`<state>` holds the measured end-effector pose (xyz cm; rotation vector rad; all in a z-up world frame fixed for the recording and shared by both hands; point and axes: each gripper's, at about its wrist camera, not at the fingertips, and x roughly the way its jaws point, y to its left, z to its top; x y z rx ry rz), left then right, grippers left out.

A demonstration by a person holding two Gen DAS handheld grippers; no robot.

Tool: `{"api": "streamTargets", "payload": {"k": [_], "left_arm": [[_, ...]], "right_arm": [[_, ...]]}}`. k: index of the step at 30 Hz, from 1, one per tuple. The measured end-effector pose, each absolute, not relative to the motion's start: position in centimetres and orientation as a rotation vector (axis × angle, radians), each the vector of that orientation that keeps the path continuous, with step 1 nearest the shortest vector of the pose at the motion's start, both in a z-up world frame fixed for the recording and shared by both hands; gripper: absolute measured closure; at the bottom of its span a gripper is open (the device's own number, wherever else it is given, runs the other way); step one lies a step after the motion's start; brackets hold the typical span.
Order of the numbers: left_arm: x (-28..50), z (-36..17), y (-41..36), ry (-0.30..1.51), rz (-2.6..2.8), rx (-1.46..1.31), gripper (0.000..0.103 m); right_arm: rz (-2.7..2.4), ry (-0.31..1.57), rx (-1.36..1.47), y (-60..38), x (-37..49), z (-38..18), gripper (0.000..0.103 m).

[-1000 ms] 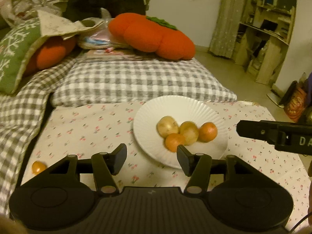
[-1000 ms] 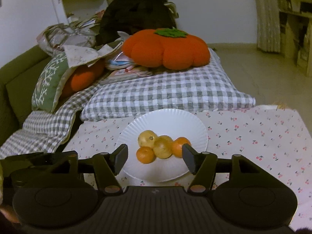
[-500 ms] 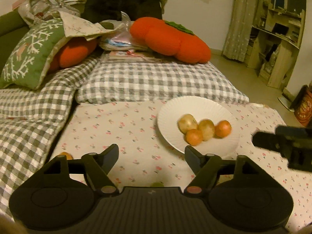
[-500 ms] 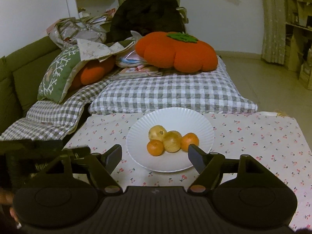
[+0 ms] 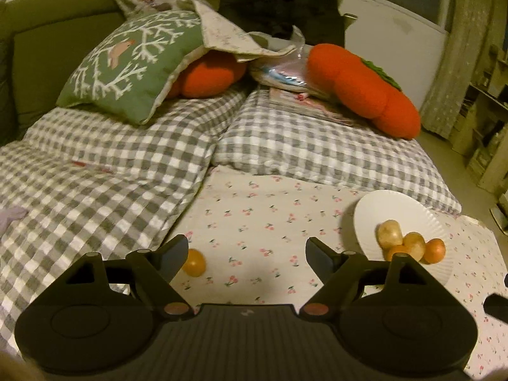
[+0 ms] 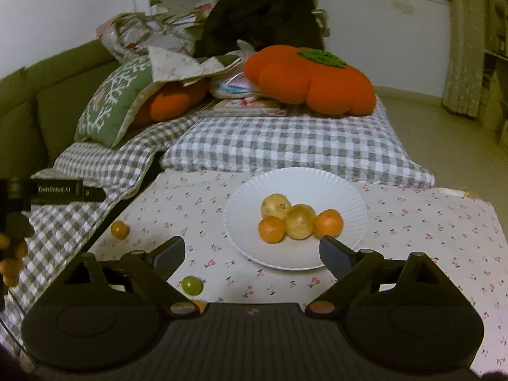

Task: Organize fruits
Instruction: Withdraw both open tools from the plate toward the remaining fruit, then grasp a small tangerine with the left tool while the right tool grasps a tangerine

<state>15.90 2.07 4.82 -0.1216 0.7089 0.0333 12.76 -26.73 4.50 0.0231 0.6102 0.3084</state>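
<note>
Left wrist view: the left claw [image 5: 246,255] hovers low over the cherry-print cloth [image 5: 270,219], its fingers spread wide with nothing between them. A loose orange [image 5: 194,263] lies on the cloth just beside the left finger [image 5: 173,258], partly hidden behind it; whether they touch cannot be told. To the right sits a white plate [image 5: 403,212] carrying four fruits in a tight cluster: a pale yellow one [image 5: 390,233], a second yellowish one [image 5: 414,243], and two oranges [image 5: 435,250], one of them half hidden behind the right finger. Beyond the cloth lie grey checked bedding [image 5: 95,184], a green pillow [image 5: 133,60] and an orange plush cushion [image 5: 362,89].

Right wrist view: the right claw [image 6: 252,255] is also spread wide and holds nothing. The plate [image 6: 295,181] lies straight ahead, its near rim between the fingers. On it the four fruits touch one another: two yellowish ones [image 6: 275,205] in the middle and back, an orange at the front left [image 6: 271,229] and another at the right [image 6: 329,223]. The loose orange [image 6: 119,230] rests on the cloth [image 6: 412,222] well to the left of the plate, near the cloth's edge. A small green fruit [image 6: 191,285] lies on the cloth close to the left finger, in front of the plate. At the far left edge the body of the other gripper [image 6: 60,190] shows, held by a hand [image 6: 12,250].
</note>
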Motion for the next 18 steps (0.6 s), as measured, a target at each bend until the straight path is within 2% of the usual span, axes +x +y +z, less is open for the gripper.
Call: {"api": "streamTargets", "payload": {"k": [3,7,9,15,18], "left_arm": [[15.8,4.5,3.2,0.733,0.039,-0.158,0.023],[16.2,4.1,5.4,0.765,0.077,-0.233,0.021],[16.6,3.7,6.2,0.787,0.084,-0.266,0.017],[18.3,1.4,7.1,0.881,0.137,-0.285,0.017],[18.8,0.7,7.7,0.914,0.128,-0.316,0.017]], "right_arm": [[0.334,0.632,-0.009,-25.7,12.6,3.8,0.009],[0.373,0.681,-0.031,-24.5,12.6,2.6,0.009],[0.389,0.703,-0.041,-24.1,12.7,2.1,0.007],[0.411,0.823,-0.035,-23.3,13.3,0.3,0.006],[0.429,0.867,-0.004,-23.2,13.1,-0.2,0.002]]}}
